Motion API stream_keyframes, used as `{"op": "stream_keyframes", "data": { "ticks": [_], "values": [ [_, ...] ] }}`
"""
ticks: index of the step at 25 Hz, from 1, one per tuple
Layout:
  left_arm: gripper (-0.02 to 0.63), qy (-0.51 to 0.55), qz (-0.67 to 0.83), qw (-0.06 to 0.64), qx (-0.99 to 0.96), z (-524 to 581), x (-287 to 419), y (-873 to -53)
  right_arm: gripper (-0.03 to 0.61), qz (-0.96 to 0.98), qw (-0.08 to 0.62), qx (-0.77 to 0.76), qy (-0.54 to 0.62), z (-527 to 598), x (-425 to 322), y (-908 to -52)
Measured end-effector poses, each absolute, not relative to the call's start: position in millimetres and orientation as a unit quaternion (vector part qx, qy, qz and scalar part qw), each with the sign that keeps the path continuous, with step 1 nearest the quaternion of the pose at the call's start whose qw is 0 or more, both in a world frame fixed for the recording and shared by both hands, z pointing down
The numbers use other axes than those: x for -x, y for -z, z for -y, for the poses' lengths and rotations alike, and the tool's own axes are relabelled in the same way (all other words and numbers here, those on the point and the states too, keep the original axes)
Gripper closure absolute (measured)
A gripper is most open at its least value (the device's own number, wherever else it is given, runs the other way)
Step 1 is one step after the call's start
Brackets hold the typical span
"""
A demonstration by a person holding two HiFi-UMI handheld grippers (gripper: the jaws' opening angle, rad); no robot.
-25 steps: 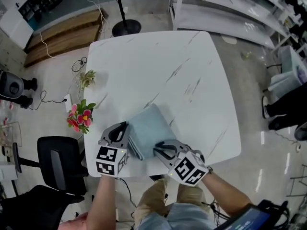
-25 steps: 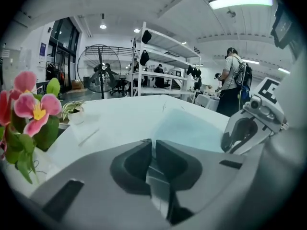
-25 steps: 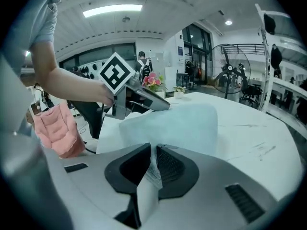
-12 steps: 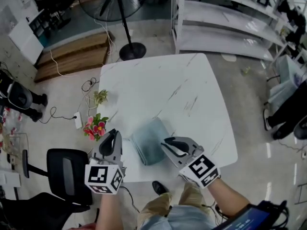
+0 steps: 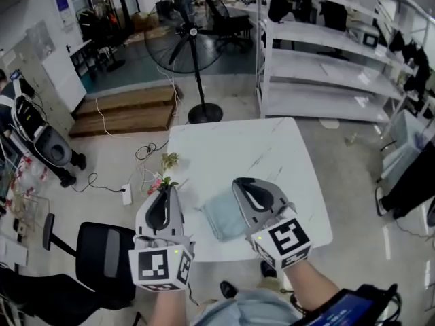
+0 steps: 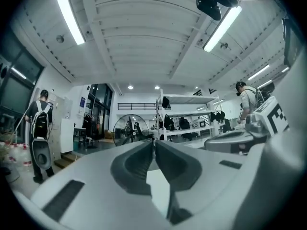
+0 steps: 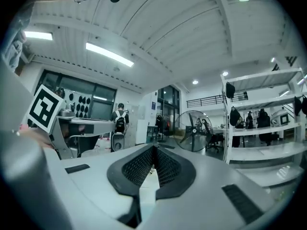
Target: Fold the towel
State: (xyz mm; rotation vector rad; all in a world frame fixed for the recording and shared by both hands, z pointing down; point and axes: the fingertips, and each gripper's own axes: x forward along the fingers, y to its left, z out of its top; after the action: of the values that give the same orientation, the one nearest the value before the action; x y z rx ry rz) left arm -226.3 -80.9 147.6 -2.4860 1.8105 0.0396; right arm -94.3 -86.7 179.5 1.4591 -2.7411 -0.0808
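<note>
While the folded towel (image 5: 223,216) lies on the white table (image 5: 272,148) near its front edge, the left gripper (image 5: 164,191) and the right gripper (image 5: 240,183) are held above it, one on each side. Both have their jaws closed together on nothing.

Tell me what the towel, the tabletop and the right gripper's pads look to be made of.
Towel: soft cloth, likely terry, pale blue-grey, matte; it lies in limp folded layers. Tabletop: smooth white with thin dark veins, marble or a marble-look surface; cannot tell which. Right gripper pads: dark, matte, dimpled grid texture, probably rubber; the jaws have just closed on nothing.
</note>
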Motion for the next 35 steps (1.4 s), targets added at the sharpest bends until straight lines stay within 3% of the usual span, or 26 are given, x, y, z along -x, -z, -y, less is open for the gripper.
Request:
{"op": "stream_keyframes", "data": {
  "ticks": [35],
  "values": [
    [0.592,-0.032,-0.570,0.039,0.820,69,230,-140,0.566,0.875,0.012,-0.480,0.056,74,124,-170]
  ]
}}
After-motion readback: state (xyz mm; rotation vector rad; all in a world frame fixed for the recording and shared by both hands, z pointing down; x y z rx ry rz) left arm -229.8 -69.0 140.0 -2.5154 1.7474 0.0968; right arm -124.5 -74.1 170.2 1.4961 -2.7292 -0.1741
